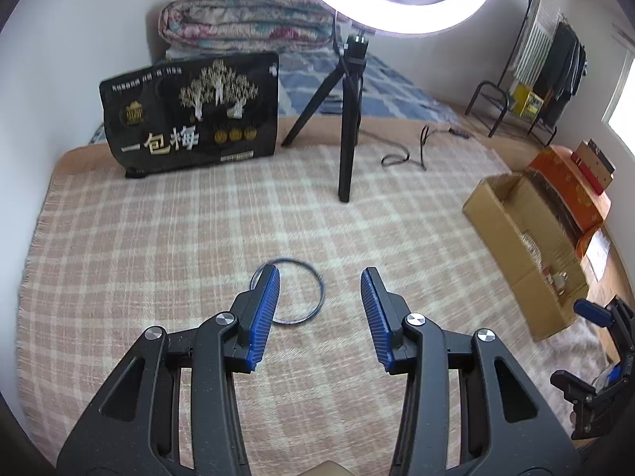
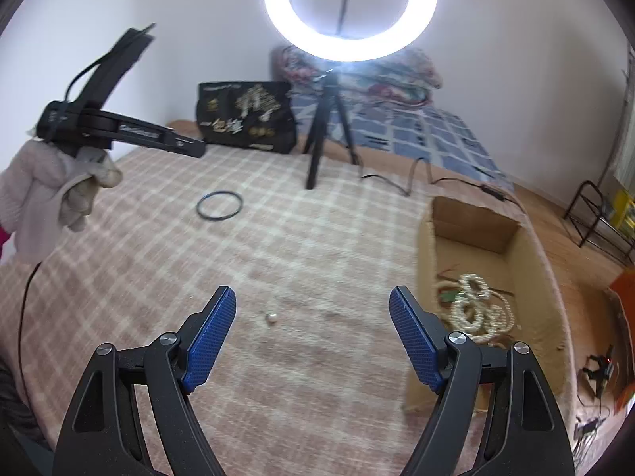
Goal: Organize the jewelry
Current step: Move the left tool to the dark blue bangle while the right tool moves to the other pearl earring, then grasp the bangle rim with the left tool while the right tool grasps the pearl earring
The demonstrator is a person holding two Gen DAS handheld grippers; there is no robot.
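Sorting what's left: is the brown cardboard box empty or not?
Not empty. The brown cardboard box is open-topped, with white pearl strands lying inside.

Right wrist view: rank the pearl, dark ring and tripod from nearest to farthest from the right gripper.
From the right gripper:
1. Pearl, just ahead between the fingers.
2. Dark ring, farther, ahead-left on the blanket.
3. Tripod, farthest, at the back.

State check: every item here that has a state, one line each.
left gripper: open, empty, above the blanket.
right gripper: open wide, empty.
dark bangle: flat on the blanket, untouched.
loose pearl: on the blanket, outside the box.
cardboard box: open at the top.
pearl strands: piled inside the box.
ring light: switched on.
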